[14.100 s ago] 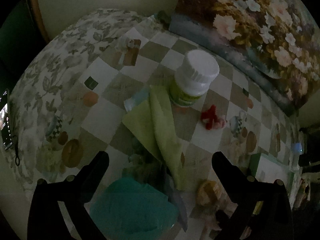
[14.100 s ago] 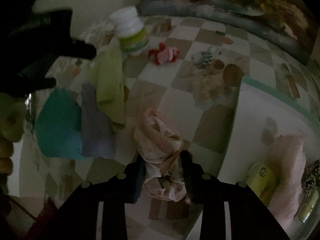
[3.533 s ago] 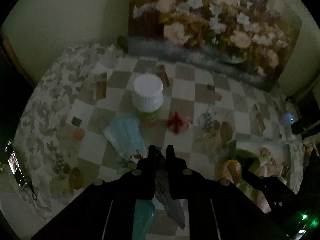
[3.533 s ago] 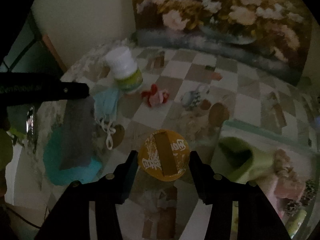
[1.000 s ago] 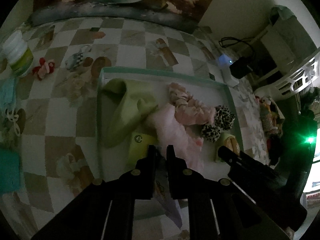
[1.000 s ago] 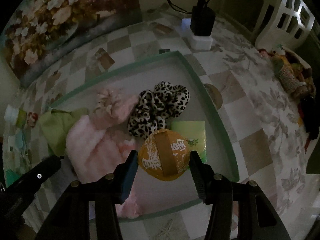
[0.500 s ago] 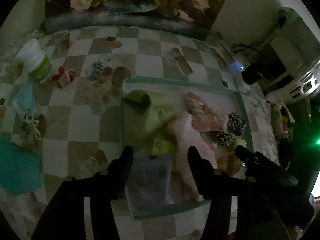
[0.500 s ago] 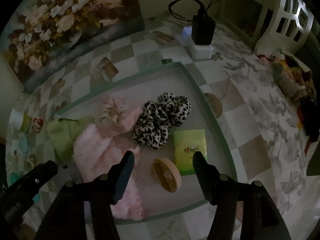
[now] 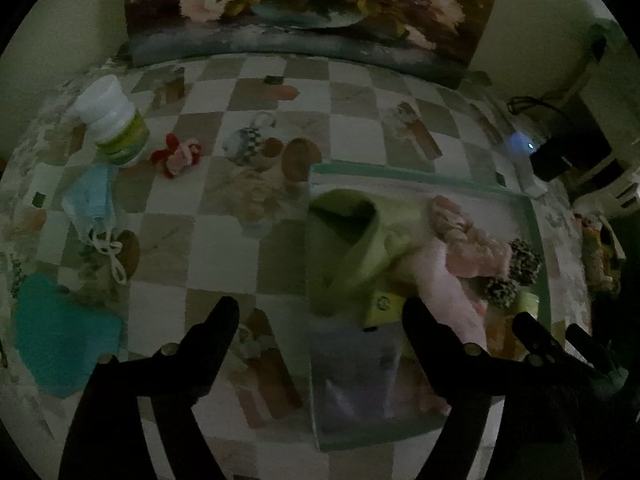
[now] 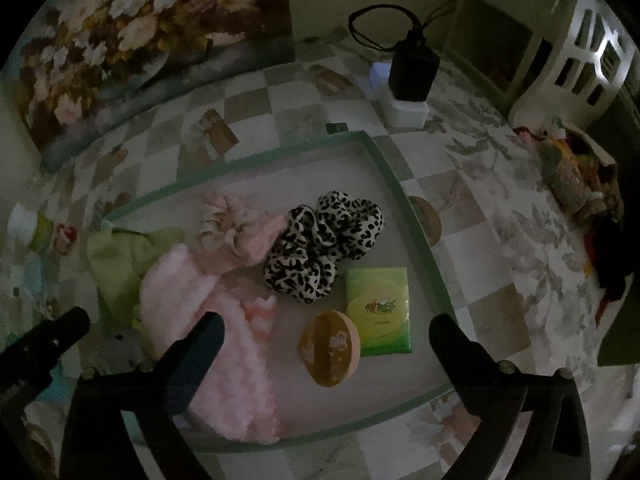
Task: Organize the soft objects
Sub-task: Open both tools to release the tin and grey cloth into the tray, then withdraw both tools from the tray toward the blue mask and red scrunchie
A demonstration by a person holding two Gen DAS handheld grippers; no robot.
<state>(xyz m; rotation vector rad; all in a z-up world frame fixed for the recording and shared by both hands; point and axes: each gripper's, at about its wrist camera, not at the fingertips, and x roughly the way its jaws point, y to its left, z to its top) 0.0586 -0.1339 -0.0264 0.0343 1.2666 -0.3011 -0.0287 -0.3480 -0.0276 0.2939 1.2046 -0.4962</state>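
A green-rimmed tray [image 10: 404, 200] holds a green cloth [image 9: 360, 240], a pink fluffy cloth [image 10: 224, 320], a pink scrunchie [image 10: 236, 228], a leopard scrunchie [image 10: 320, 240], a green tissue pack [image 10: 378, 308], an orange round sponge [image 10: 330, 354] and a lilac cloth [image 9: 352, 368]. My left gripper [image 9: 320, 312] is open and empty above the tray's near left corner. My right gripper [image 10: 326, 328] is open and empty above the orange sponge. A blue face mask [image 9: 92, 200], a teal cloth [image 9: 60, 340] and a small red-pink toy [image 9: 176, 154] lie on the table left of the tray.
A white-capped bottle [image 9: 112, 120] stands at the far left. A flower painting [image 9: 296, 4] leans on the back wall. A black charger on a white block [image 10: 408, 76] sits beyond the tray. A white basket [image 10: 580, 60] and clutter [image 10: 580, 184] are at the right.
Both grippers opened: the left let the lilac cloth go into the tray, the right dropped the orange sponge beside the tissue pack. Both have since drawn back a little.
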